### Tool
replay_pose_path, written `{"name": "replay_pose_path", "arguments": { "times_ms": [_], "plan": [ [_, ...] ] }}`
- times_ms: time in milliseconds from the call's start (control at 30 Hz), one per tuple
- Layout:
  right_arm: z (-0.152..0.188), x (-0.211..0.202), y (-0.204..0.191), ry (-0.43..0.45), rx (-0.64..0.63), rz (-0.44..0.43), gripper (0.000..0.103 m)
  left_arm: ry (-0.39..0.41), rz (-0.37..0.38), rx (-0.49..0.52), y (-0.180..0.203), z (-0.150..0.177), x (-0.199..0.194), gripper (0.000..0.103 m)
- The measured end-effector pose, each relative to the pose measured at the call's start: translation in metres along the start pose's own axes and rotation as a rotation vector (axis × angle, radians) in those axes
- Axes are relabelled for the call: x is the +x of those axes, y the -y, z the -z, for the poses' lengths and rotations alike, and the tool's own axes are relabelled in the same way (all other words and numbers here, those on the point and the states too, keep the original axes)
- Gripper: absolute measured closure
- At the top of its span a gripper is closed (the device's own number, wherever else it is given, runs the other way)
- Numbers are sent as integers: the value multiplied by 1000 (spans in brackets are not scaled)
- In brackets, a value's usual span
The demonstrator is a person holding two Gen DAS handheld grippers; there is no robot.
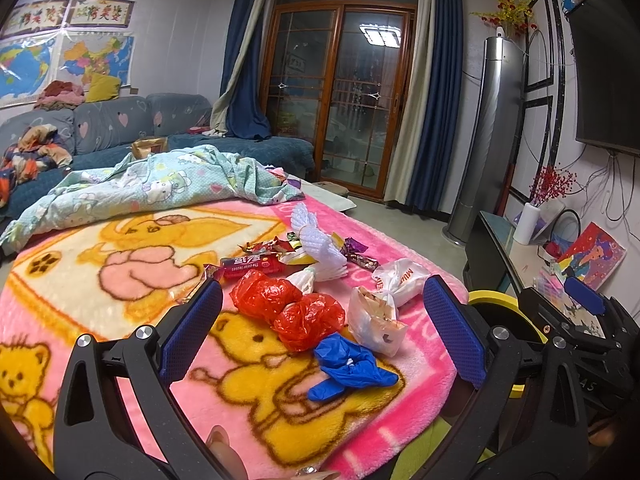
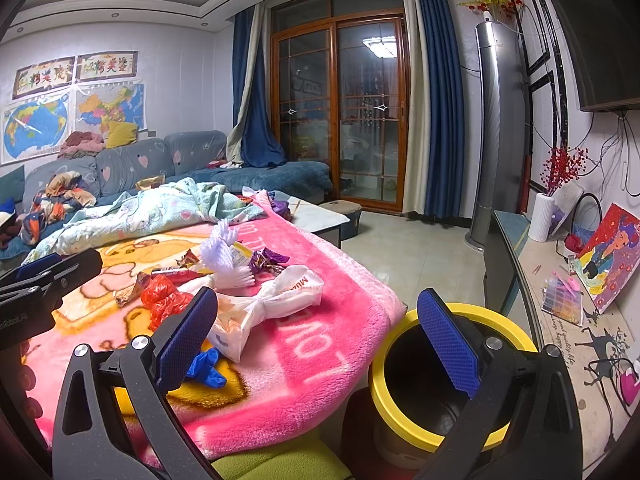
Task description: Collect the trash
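Observation:
Trash lies on a pink bear-print blanket (image 1: 80, 264): a red plastic bag (image 1: 288, 308), a crumpled blue glove (image 1: 348, 368), a tied white bag (image 1: 384, 304), a red snack wrapper (image 1: 252, 266), white foam netting (image 1: 320, 240) and candy wrappers (image 1: 360, 256). My left gripper (image 1: 322, 336) hovers open over the red bag and blue glove, holding nothing. My right gripper (image 2: 316, 344) is open and empty, between the blanket's edge (image 2: 320, 352) and a yellow-rimmed bin (image 2: 400, 412). The white bag (image 2: 272, 304) and glove (image 2: 206, 368) lie by its left finger.
A light blue cartoon quilt (image 1: 152, 188) is bunched at the blanket's far end. A blue sofa (image 1: 120, 128) with clothes stands behind. A TV stand (image 2: 568, 320) with a vase, a painting and small items runs along the right wall, past a tower air conditioner (image 2: 496, 132).

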State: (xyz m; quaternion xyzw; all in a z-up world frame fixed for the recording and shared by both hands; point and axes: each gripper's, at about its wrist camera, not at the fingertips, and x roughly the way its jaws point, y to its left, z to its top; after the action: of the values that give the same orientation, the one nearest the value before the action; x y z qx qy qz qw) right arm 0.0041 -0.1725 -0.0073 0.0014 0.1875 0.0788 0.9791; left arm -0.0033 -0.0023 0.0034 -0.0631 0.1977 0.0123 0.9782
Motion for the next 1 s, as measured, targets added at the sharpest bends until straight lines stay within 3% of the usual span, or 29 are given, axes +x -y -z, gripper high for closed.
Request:
{"name": "replay_pose_path", "arguments": {
  "times_ms": [500,1000],
  "plan": [
    [-4,10,-26,-30,-92,-113,6,-12,-44,-42,-21,-1,3,11],
    [-2,54,-66,-136,-165,-177,6,-64,-209,-134,-93,-1,27,11]
  ]
}}
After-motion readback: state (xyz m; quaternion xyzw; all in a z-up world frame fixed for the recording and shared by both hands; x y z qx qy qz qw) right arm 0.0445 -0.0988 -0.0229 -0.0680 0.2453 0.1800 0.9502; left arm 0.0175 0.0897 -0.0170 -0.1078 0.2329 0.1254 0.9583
